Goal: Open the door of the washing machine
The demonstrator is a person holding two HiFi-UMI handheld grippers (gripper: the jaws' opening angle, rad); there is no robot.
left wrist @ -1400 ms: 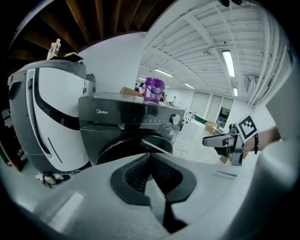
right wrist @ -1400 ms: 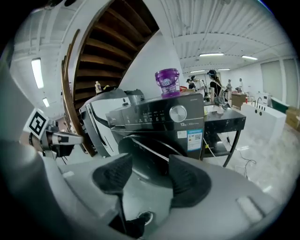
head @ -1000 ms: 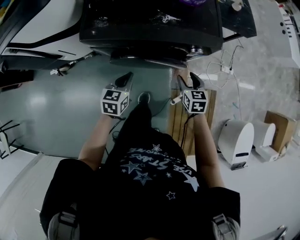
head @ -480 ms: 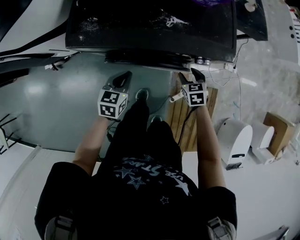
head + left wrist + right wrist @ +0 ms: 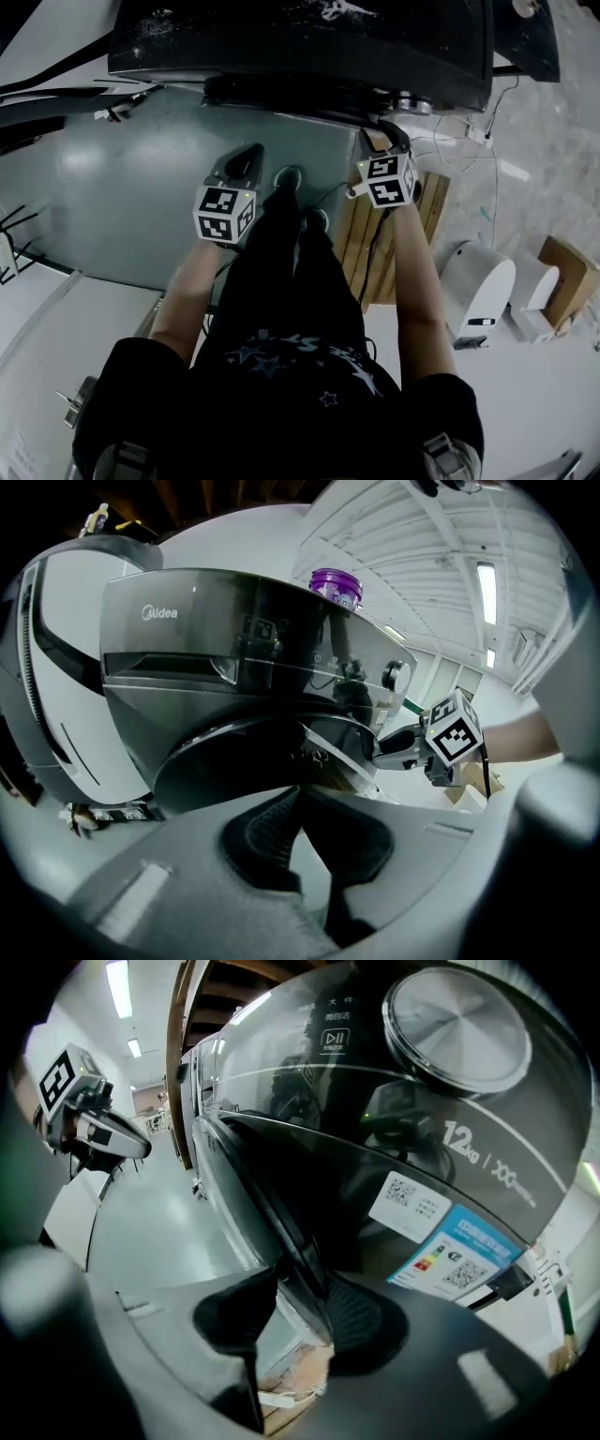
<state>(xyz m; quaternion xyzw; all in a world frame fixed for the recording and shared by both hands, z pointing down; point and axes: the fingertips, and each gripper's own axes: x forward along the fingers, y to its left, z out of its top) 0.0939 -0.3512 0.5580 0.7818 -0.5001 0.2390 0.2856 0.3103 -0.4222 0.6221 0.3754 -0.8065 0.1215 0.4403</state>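
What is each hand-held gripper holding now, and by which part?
The right hand-held gripper has just been closing its jaws on the washing machine door, at its right rim. The left hand-held gripper is shut and holds nothing.

Ceiling strip lights (image 5: 485, 578) reflect on the glossy washing machine door (image 5: 234, 761); fisheye edges blur.

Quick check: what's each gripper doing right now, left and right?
Left gripper: closed, empty.
Right gripper: jaws have just been closing, and the pads look pressed on the edge of the door.
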